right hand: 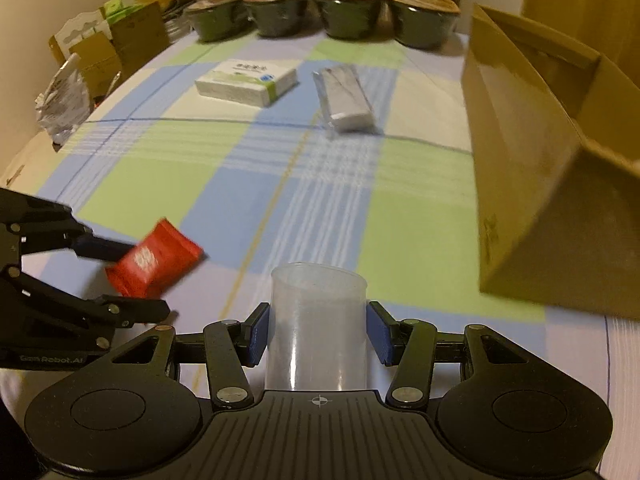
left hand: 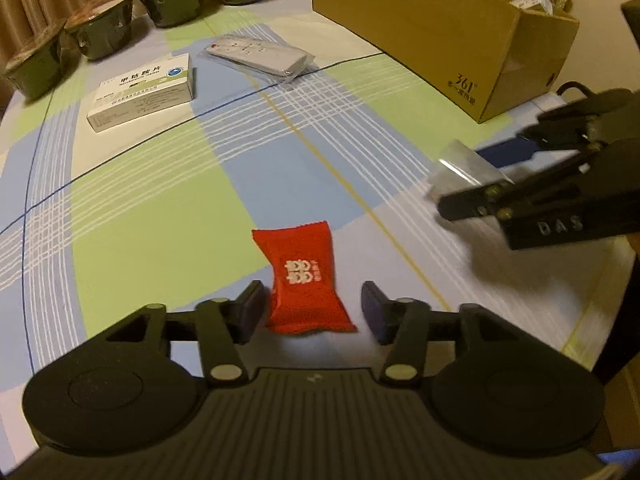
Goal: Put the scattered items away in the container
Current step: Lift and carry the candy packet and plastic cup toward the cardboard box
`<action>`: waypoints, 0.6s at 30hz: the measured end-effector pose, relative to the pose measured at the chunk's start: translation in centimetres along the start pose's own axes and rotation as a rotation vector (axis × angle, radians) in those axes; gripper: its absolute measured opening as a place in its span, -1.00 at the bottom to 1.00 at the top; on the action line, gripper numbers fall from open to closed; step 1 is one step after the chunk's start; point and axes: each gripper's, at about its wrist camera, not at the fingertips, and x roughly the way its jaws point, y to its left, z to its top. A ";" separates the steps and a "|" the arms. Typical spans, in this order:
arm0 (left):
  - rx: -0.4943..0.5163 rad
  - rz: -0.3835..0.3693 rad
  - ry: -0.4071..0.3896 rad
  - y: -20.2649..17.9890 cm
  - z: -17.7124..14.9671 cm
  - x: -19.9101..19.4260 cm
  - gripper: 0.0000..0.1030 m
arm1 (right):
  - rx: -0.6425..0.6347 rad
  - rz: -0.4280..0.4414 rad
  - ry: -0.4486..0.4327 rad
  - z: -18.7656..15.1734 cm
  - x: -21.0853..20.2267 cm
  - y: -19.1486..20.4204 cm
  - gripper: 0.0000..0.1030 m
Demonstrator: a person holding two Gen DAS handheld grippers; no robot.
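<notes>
A clear cup (right hand: pixel 318 320) sits pinched between the right gripper's (right hand: pixel 318 330) blue pads, near the cardboard box (right hand: pixel 520 184). The left gripper (left hand: pixel 312 306) gapes wide around a red packet (left hand: pixel 306 280) lying on the checked cloth (left hand: pixel 160 208), pads not touching it.

A woven-looking checked tablecloth (left hand: pixel 160 208), matt, covers the table I work over. The red sachet (left hand: pixel 306 280) reads as crinkled foil or plastic with a dull sheen. My right gripper (right hand: pixel 318 332) clasps a clear plastic cup (right hand: pixel 318 320), smooth and faintly glossy. The cardboard box (left hand: pixel 432 28) is plain brown and matt. A white paper carton (left hand: pixel 144 92) lies beside a remote (left hand: pixel 260 54), sleeved in what I take to be shiny film. Dark bowls (right hand: pixel 348 12) gleam.
</notes>
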 end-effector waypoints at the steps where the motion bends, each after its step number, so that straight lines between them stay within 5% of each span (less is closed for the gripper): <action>1: -0.011 0.020 -0.002 -0.1 0.0 0.1 -0.05 | -0.006 -0.002 -0.002 -0.3 -0.1 0.0 0.05; 5: -0.040 0.067 -0.007 0.2 0.6 0.6 -0.02 | -0.013 0.009 -0.003 -0.7 0.0 0.1 0.05; 9: -0.061 0.048 0.008 0.3 1.1 0.7 -0.47 | -0.020 0.021 -0.005 -0.6 0.3 0.2 0.05; 18: -0.082 0.035 0.026 -0.1 0.7 -0.6 -0.55 | -0.001 0.025 -0.015 -0.4 -0.3 0.3 0.04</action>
